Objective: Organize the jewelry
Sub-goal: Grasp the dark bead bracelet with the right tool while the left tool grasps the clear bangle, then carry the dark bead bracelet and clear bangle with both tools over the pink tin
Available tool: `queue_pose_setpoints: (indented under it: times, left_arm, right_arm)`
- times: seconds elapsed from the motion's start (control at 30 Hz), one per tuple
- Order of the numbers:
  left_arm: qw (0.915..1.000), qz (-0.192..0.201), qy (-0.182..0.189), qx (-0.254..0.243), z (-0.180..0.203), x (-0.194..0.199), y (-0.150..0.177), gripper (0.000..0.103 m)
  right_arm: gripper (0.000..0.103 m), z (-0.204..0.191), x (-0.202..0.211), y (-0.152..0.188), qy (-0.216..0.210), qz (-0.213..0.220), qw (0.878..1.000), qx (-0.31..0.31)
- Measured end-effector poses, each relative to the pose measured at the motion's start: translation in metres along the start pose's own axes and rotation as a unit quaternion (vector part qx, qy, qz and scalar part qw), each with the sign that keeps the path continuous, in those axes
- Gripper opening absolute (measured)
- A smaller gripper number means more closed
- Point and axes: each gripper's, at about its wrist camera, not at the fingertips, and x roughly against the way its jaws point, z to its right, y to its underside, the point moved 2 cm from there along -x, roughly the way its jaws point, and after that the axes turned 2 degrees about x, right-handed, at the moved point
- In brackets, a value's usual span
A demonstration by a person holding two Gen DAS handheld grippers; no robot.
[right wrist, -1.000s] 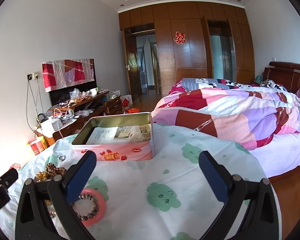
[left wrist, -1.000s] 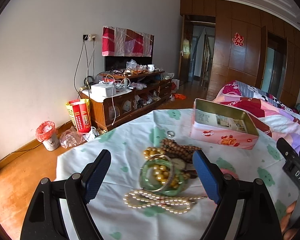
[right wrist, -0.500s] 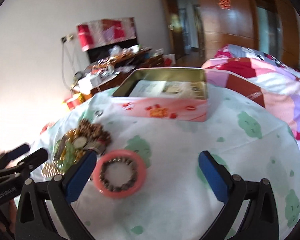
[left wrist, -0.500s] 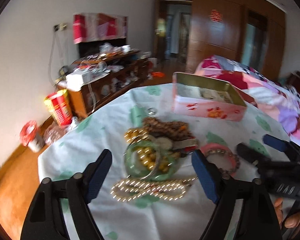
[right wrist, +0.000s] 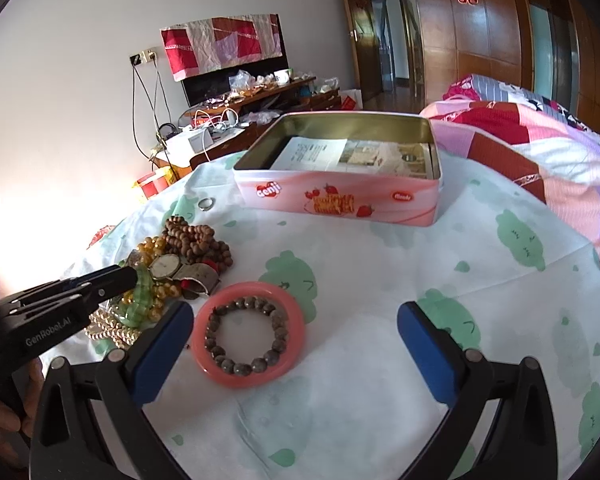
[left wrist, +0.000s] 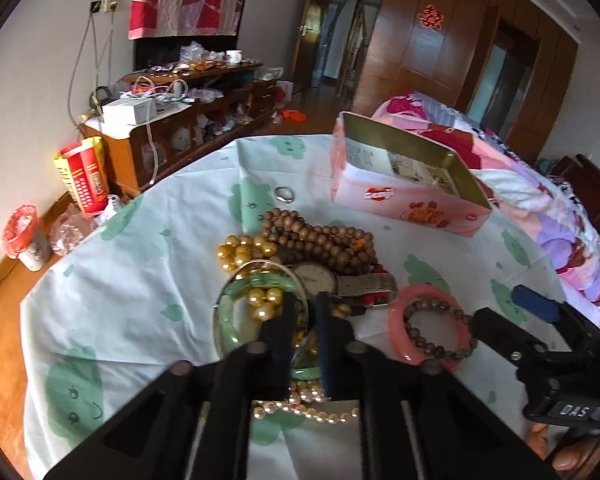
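My left gripper [left wrist: 305,312] is closing its jaws on the right rim of a green bangle [left wrist: 256,281], which lies over yellow beads [left wrist: 244,250] in the jewelry pile. In the right wrist view, its tip sits against that green bangle [right wrist: 140,296]. My right gripper [right wrist: 296,340] stands open low over the cloth. A pink bangle [right wrist: 256,290] with a brown beaded bracelet [right wrist: 236,368] inside it lies beside its left finger. The open pink tin [right wrist: 340,204] stands behind, lined with paper.
A watch [left wrist: 314,278], wooden bead strands [left wrist: 320,240], a pearl necklace [left wrist: 308,412] and a silver ring [left wrist: 285,194] lie on the green-patterned cloth [right wrist: 380,400]. A bed with a patchwork quilt [right wrist: 540,140] borders the table on the right.
Both grippers tipped downward and came lower over the table. The left jaws went from wide open to nearly shut around the green bangle's rim. The right gripper stayed open.
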Motion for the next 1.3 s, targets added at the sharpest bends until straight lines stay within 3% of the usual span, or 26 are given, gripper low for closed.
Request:
queue_pose_setpoints:
  times: [0.1, 0.23, 0.4, 0.53, 0.67, 0.7, 0.73, 0.77, 0.87, 1.07, 1.3]
  left_arm:
    - [1.0000, 0.003, 0.003, 0.003, -0.001, 0.002, 0.000, 0.005]
    - [0.9972, 0.050, 0.041, 0.039, -0.012, 0.023, -0.001, 0.005]
    - [0.9917, 0.097, 0.068, 0.049, -0.013, 0.049, -0.007, 0.005]
    - [0.9917, 0.104, 0.067, 0.035, -0.002, 0.053, -0.013, 0.005]
    - [0.9940, 0.091, 0.056, 0.022, 0.007, 0.045, -0.009, 0.005]
    - [0.9944, 0.086, 0.058, 0.024, 0.008, 0.042, -0.008, 0.005]
    - [0.9944, 0.082, 0.061, 0.027, 0.008, 0.041, -0.006, 0.005]
    - [0.9944, 0.079, 0.063, 0.028, 0.008, 0.040, -0.005, 0.005]
    - [0.9952, 0.076, 0.058, 0.021, 0.012, 0.037, -0.004, 0.005]
    - [0.9951, 0.075, 0.058, 0.027, 0.013, 0.039, -0.002, 0.005]
    - [0.9949, 0.077, 0.064, 0.010, 0.025, 0.037, -0.008, 0.005]
  right_arm:
    - [0.103, -0.002, -0.003, 0.001, -0.005, -0.007, 1.000, 0.005]
    - [0.103, -0.010, -0.008, 0.002, -0.007, -0.022, 0.999, 0.025]
    - [0.103, -0.023, -0.020, 0.004, -0.001, -0.053, 0.997, 0.062]
    - [0.086, -0.031, -0.035, 0.009, -0.010, -0.095, 0.992, 0.085]
    - [0.079, -0.027, -0.031, 0.009, -0.015, -0.088, 0.993, 0.076]
    - [0.071, -0.024, -0.029, 0.008, -0.019, -0.083, 0.994, 0.068]
    - [0.031, -0.016, -0.026, 0.007, -0.020, -0.078, 0.996, 0.048]
    - [0.023, -0.013, -0.027, 0.007, -0.009, -0.078, 0.996, 0.040]
    - [0.023, 0.009, -0.026, 0.006, -0.059, -0.072, 0.995, -0.023]
    - [0.023, 0.012, -0.023, 0.007, -0.071, -0.065, 0.995, -0.032]
    - [0.019, 0.016, 0.017, -0.008, -0.082, 0.038, 0.995, -0.043]
